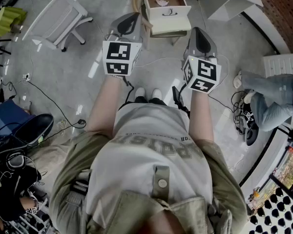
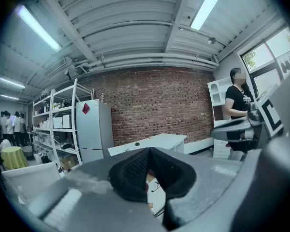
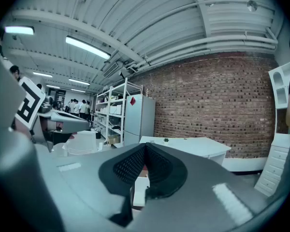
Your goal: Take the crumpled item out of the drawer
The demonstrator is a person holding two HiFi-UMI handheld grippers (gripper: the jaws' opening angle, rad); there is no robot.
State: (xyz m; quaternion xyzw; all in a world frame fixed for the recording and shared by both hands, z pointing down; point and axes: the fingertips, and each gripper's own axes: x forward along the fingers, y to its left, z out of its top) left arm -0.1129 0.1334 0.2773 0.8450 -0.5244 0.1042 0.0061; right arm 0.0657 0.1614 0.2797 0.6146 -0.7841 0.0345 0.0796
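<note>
The left gripper (image 1: 133, 17) and the right gripper (image 1: 197, 32) are held out side by side in front of the person's body, each nearly level and tipped a little downward, each with its marker cube facing up. In the left gripper view the left gripper's (image 2: 148, 164) black ribbed pads are pressed together with nothing between them, and in the right gripper view the right gripper's (image 3: 144, 161) pads meet the same way, also empty. Ahead of both tools, well apart from them, a white drawer (image 1: 172, 12) stands pulled open above the grey floor (image 1: 83, 82), its handle on the front panel facing the person. The crumpled item (image 1: 162, 2), pale and small, lies on the drawer's brown bottom close to the front edge, about midway between the two side edges, and neither tool touches it. A white chair (image 1: 58, 13) stands to the left of the drawer, and cables trail over the floor. Both gripper views look across the room to a brick wall (image 2: 159, 105), a white fridge (image 2: 92, 129), shelves (image 2: 58, 124) and a white table (image 2: 154, 141).
</note>
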